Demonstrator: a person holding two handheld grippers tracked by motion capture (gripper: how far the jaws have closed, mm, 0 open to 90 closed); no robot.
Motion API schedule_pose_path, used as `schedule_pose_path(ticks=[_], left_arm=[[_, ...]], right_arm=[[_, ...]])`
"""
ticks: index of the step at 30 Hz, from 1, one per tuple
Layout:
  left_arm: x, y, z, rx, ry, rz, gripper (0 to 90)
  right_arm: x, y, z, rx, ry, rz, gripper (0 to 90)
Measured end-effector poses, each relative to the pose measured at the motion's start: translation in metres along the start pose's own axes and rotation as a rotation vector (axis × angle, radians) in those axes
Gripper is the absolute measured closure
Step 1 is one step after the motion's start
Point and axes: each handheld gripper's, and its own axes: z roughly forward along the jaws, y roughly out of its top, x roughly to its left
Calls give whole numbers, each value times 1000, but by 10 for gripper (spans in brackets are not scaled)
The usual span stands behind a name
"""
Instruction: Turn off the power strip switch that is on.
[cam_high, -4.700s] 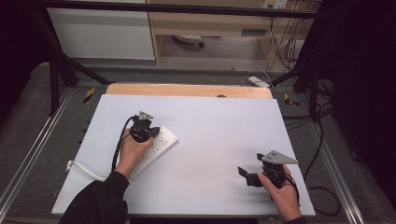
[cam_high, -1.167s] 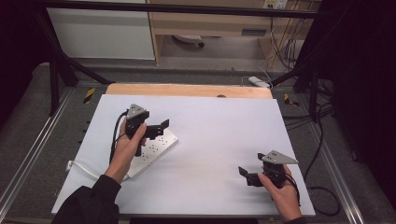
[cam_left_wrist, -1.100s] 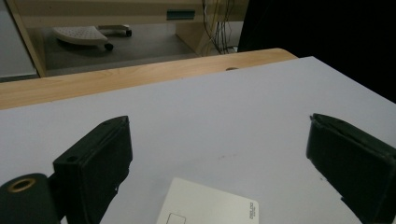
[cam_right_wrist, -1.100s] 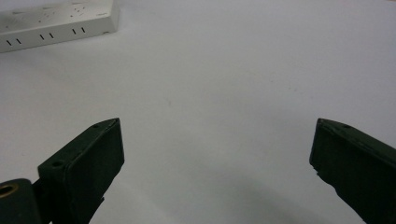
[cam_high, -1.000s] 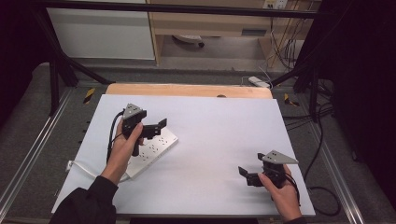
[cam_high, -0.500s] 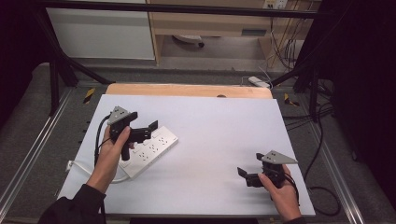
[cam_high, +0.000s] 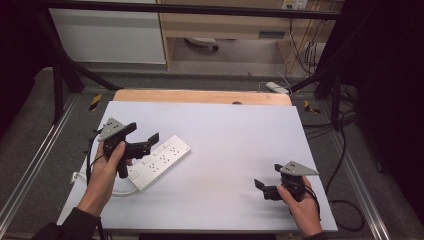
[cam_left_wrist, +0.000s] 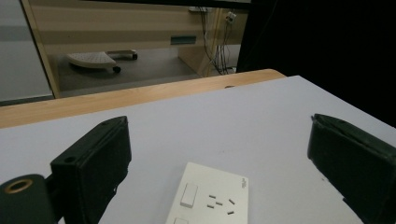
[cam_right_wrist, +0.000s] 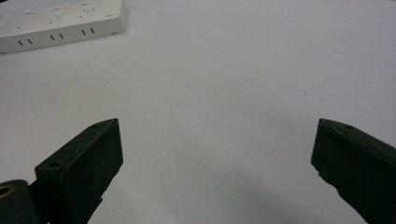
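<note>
While the left gripper (cam_high: 142, 140) hangs just over the near-left end of the white power strip (cam_high: 159, 161), its jaws stand wide apart with nothing between them. Through the left gripper view, the strip (cam_left_wrist: 210, 200) lies on the white table (cam_left_wrist: 261, 121) below and between the two black jaws, one socket and a switch showing. On the table's left half the strip lies at a slant, its white cord (cam_high: 112, 189) curling off toward the person. Well apart, near the right front corner, the right gripper (cam_high: 264, 189) rests low in the right hand (cam_high: 302, 207), jaws spread and empty.
</note>
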Motion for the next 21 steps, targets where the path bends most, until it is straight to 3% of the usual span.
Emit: schedule_pose_path(ticks=[9, 21], left_arm=[[-1, -3, -23, -20, -4, 0, 59], [2, -30, -53, -28, 3, -25, 59]], right_arm=[[0, 0, 0, 0, 2, 0, 26], [0, 0, 1, 4, 0, -6, 25]])
